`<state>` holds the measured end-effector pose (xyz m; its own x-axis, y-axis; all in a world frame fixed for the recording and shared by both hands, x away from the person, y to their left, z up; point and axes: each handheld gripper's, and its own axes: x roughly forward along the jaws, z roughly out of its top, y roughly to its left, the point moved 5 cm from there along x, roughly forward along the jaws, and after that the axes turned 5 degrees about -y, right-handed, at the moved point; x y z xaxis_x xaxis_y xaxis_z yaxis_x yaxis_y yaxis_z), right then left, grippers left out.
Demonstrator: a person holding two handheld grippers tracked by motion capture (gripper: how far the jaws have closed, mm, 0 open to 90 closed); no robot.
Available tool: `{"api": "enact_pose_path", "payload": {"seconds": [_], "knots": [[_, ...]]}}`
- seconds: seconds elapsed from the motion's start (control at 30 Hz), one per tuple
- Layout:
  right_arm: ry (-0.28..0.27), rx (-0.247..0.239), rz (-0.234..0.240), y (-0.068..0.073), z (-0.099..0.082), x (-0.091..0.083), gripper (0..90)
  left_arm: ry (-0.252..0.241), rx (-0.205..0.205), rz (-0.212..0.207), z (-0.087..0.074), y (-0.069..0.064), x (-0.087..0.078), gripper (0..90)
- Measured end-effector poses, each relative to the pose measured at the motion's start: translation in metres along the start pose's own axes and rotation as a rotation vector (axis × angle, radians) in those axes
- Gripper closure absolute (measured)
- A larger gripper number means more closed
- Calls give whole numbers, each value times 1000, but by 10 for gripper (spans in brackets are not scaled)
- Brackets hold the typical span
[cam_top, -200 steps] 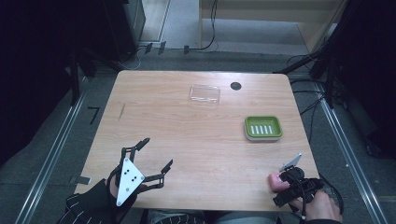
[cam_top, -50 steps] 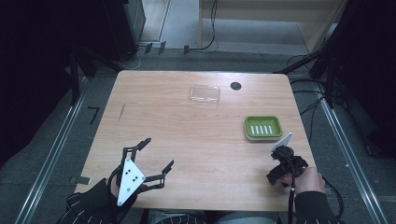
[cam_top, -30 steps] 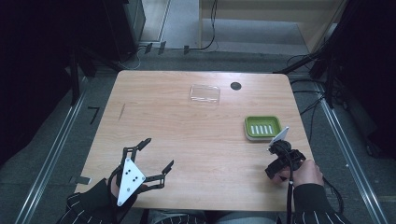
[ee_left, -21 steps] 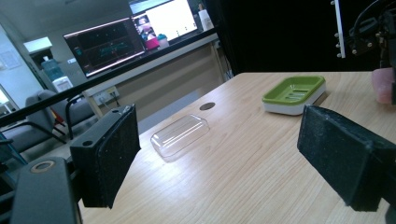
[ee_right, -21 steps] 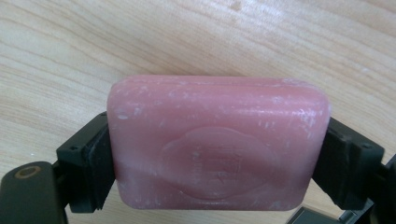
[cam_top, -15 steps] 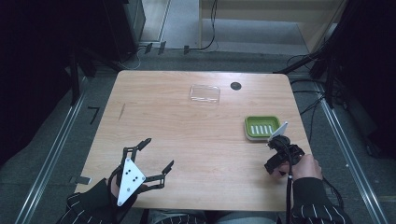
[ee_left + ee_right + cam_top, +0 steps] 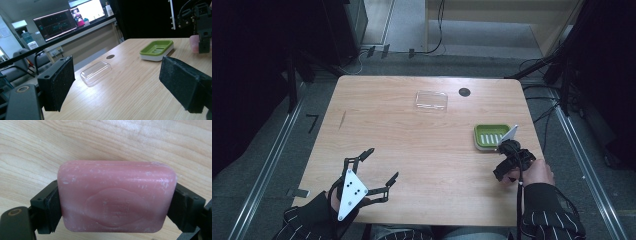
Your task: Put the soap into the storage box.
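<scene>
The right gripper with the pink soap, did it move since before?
Yes. The right gripper, fingers shut on the pink soap, moved from the table's near edge up toward the green soap dish and now sits beside it.

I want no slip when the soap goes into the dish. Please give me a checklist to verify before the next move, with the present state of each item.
1. Pink rectangular soap bar clamped between both fingers of the right gripper: ok.
2. Green plastic soap dish has nothing in it: ok.
3. Dish lies just ahead of the right gripper: ok.
4. Soap lifted off the wooden table: cannot tell.
5. Clear plastic lid lies away from the dish: ok.
6. Left gripper open, far from the dish: ok.
</scene>
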<state>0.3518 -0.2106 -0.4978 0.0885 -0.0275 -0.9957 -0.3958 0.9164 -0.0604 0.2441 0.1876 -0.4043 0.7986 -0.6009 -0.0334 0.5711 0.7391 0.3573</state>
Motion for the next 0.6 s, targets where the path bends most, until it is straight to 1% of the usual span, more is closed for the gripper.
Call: {"api": "enact_pose_path", "payload": {"seconds": [0.1,0.13,0.33,0.37,0.4,0.6], "knots": [[1,-4,-2,0,3,-1,137,3,1,0,0,0,0,136],[1,3,-2,0,4,-1,137,5,2,0,0,0,0,136],[4,-15,-2,-1,12,0,137,5,2,-1,0,0,0,136],[7,-8,-2,0,13,0,137,5,4,-1,0,0,0,136],[6,-16,-2,-1,14,0,137,6,5,-1,0,0,0,136],[9,-16,0,-1,21,0,137,6,3,1,0,0,0,136]]}}
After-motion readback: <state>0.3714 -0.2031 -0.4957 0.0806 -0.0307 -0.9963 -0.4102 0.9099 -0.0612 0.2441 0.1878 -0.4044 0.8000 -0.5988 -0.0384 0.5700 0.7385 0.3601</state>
